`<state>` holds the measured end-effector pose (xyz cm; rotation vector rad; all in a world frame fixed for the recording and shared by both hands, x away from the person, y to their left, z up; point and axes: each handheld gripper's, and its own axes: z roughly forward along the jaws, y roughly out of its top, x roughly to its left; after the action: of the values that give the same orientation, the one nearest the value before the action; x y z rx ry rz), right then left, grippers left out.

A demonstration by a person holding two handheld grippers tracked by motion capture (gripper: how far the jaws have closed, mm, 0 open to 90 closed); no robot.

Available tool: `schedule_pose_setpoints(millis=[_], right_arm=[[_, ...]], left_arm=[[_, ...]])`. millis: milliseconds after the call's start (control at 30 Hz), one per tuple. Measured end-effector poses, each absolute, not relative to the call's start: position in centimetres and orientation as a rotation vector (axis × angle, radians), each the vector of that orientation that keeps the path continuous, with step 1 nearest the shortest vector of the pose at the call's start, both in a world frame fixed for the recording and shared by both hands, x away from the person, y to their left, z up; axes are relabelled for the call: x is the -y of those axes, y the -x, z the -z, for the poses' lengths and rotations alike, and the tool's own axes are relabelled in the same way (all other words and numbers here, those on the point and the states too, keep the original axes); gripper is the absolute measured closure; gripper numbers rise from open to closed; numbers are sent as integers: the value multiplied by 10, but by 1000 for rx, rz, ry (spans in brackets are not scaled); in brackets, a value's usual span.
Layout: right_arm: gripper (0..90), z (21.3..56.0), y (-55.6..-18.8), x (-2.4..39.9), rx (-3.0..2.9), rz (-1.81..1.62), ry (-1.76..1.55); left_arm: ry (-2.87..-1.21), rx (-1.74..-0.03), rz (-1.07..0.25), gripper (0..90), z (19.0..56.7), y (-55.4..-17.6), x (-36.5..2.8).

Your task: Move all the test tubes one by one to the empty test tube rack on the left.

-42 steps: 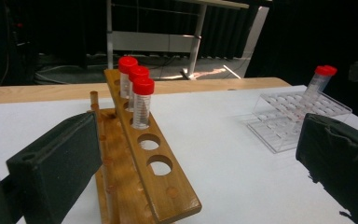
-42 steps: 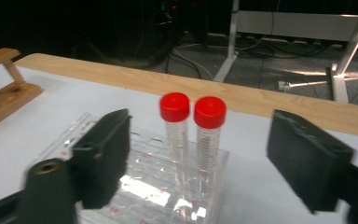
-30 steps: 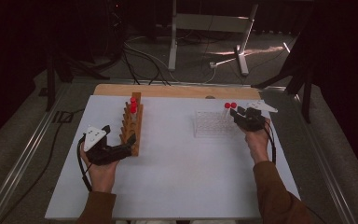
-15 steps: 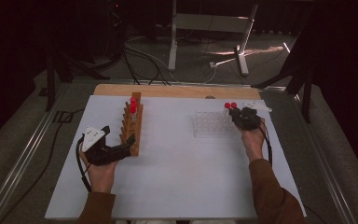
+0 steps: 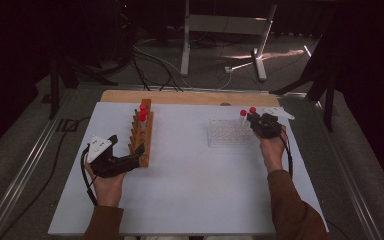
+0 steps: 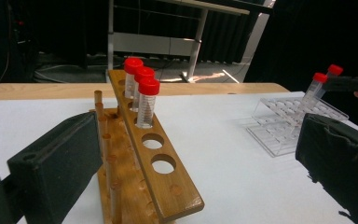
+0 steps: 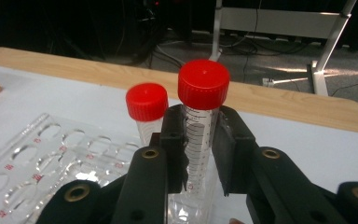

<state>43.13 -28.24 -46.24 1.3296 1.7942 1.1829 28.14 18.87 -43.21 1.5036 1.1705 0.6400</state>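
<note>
The right gripper [image 7: 199,154] is clenched on a clear plastic tube with a red screw cap [image 7: 200,135]; its two black jaws have just finished closing, and they now press the tube's graduated wall from both sides, with the red cap standing clear above them at twelve o'clock. In the high view this gripper [image 5: 260,121] sits at the three o'clock end of the clear plastic tube rack [image 5: 227,134], with the held tube rising over that end. A second red-capped clear tube [image 7: 146,112] stands just beside the held one, at about ten o'clock from it in the right gripper view, outside the jaws, its foot down in the rack.

The left gripper [image 5: 130,159] has its jaws spread wide, holding nothing. They stand on either side of the near end of the wooden tube rack [image 6: 142,163], which lies between them at twelve o'clock in the left gripper view; whether they touch the wood cannot be told. Three more red-capped tubes [image 6: 145,100] stand upright in that rack's far holes.
</note>
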Motion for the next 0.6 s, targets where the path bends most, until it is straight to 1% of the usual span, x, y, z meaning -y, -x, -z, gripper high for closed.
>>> schedule_pose_setpoints(millis=[600], right_arm=[[743,431,-411,287,-1746,-1241,-1236]], left_arm=[[-1497,-1179,-627,10,434,-283,-191]])
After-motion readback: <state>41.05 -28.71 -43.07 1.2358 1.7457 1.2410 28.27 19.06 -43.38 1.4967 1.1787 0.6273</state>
